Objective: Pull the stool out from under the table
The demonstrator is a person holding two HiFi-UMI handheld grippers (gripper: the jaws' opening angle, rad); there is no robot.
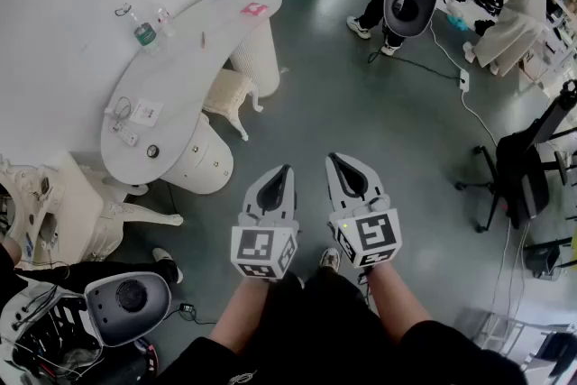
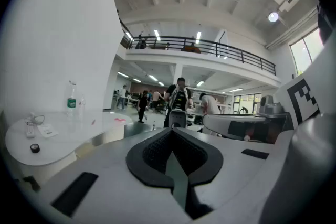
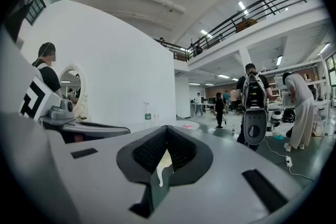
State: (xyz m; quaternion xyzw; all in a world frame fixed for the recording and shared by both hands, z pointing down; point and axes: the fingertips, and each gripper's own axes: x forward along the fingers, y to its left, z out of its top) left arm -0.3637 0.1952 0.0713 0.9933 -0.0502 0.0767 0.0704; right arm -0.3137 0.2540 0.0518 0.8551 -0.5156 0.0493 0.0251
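The person is holding the left gripper (image 1: 285, 172) and right gripper (image 1: 334, 161) empty, jaws together, well apart from the stool (image 1: 226, 96) under the table (image 1: 209, 30), so reaching and opening is probably coming next.

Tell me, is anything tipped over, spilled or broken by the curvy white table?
Nothing stands out. The bottle stands upright on the table, no spill shows, and the stool stands on its legs, part way under the table's edge.

I see the cream stool (image 1: 227, 97), upright on carved legs, tucked partway beneath the curved white table (image 1: 212, 45), near the middle of its front edge.
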